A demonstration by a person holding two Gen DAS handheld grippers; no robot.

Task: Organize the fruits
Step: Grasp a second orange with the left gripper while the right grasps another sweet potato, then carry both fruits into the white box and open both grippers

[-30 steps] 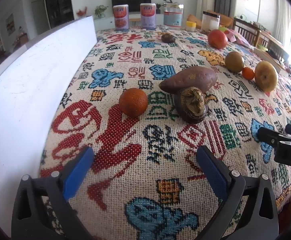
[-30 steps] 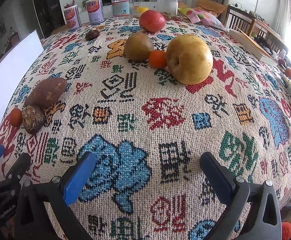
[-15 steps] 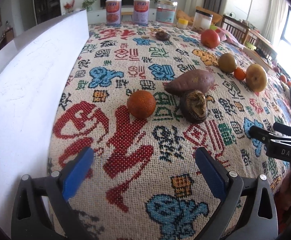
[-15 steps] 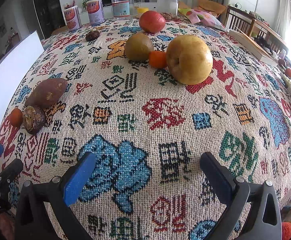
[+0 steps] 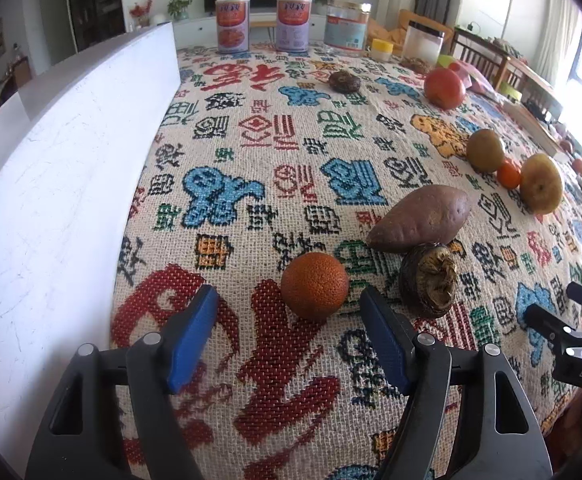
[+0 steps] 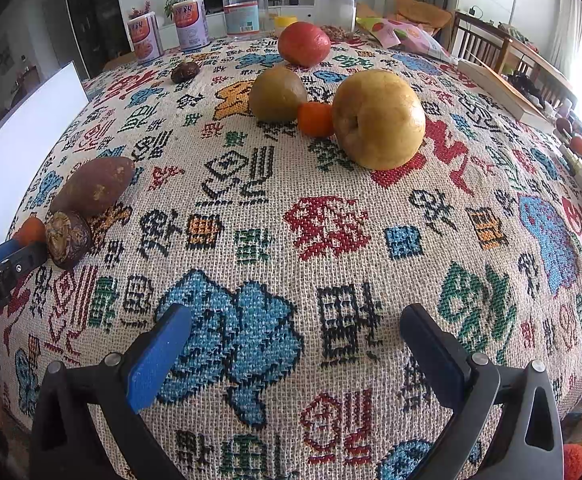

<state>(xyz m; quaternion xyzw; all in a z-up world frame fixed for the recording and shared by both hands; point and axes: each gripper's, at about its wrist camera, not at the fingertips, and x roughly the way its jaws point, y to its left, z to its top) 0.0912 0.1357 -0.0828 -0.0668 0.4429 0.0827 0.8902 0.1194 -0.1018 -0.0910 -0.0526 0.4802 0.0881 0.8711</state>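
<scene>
On the patterned cloth: two oranges (image 5: 314, 286) (image 5: 508, 174), two dark shrivelled fruits (image 5: 428, 283) (image 5: 343, 81), two yellowish pears (image 6: 378, 119) (image 6: 277, 94), one sweet potato (image 5: 420, 218), one red fruit (image 6: 304, 44), two printed tins (image 5: 233, 25) (image 5: 293, 23).

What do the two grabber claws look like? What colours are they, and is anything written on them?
Both are black plastic claws with two fingers. The left gripper has flat bright blue pads inside its fingers and silver round screws on top. The right gripper matches it: one blue pad shows and the other finger looks dark. White lettering marks their black bodies, partly cut off.
</scene>
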